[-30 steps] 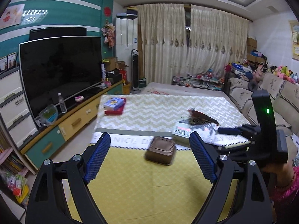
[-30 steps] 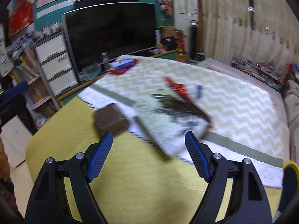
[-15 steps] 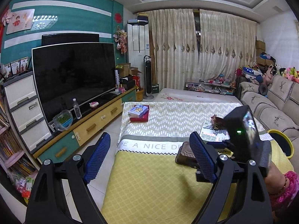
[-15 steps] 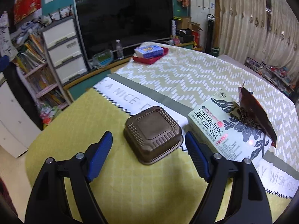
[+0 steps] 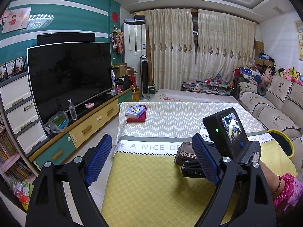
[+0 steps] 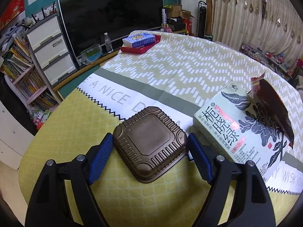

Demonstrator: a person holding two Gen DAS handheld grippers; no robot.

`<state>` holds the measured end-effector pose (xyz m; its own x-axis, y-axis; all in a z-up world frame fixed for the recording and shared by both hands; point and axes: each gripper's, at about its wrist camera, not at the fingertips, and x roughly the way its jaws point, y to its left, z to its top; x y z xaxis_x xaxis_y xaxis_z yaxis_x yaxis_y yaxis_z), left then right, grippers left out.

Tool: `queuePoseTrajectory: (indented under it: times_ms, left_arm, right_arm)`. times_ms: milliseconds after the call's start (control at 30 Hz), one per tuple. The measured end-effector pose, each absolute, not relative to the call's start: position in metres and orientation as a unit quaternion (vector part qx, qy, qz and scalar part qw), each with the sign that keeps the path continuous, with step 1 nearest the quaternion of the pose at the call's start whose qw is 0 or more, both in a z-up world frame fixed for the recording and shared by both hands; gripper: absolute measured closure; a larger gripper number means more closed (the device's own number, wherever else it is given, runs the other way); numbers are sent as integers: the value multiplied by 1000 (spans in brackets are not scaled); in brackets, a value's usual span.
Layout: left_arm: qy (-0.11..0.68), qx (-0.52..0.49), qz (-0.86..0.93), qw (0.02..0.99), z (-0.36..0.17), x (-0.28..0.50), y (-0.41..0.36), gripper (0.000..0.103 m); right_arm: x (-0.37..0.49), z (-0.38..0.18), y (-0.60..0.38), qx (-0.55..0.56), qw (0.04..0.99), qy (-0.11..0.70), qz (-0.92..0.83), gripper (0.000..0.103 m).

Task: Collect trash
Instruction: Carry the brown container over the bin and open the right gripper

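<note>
A brown ribbed plastic tray (image 6: 149, 141) lies upside down on the yellow part of the tablecloth (image 6: 56, 141). My right gripper (image 6: 149, 141) reaches down over it, open, one blue pad close to each side of the tray. Just right of it lies a pale green tea box (image 6: 236, 124) with a dark red torn wrapper (image 6: 270, 109) on top. My left gripper (image 5: 151, 141) hangs open and empty over the table's left edge. In the left wrist view the right gripper (image 5: 227, 141) covers most of the brown tray (image 5: 184, 151).
A blue tissue pack on a red box (image 6: 140, 39) sits at the table's far corner. A yellow-rimmed bin (image 5: 282, 141) stands by the sofa (image 5: 265, 113) on the right. The TV (image 5: 70, 77) and its cabinet line the left wall.
My right gripper has swung from the tea box and wrapper towards the brown tray and come down until its fingers flank it. The left gripper shifted left, then held still.
</note>
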<state>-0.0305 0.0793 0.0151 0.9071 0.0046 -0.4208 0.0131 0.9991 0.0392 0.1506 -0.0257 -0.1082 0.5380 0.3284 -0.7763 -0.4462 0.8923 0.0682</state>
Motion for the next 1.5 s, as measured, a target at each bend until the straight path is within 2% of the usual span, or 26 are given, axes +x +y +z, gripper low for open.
queuePoseTrajectory:
  times_ms: [267,633,1000,1233,1500]
  left_arm:
    - [217,23,-3,976,16,-31,77,18]
    - [222,32,-15,974,14,-25,68,18]
    - [246,49,-50,967,5,-8,32,18]
    - [275,54,-91,956,-10,16,-10,18]
    - [302,51,-131,943,-26,44,-61,18]
  right_arm:
    - [143,-102,-27,-67,876,422,225,32]
    - [100,-57,-83,-40,897,382,219,32]
    - [77,-42,-281,10,930,366,19,32]
    - [64,-73,-406,51,909,397,-115,31]
    - [72,-119,-484,84,883,428,-172,29]
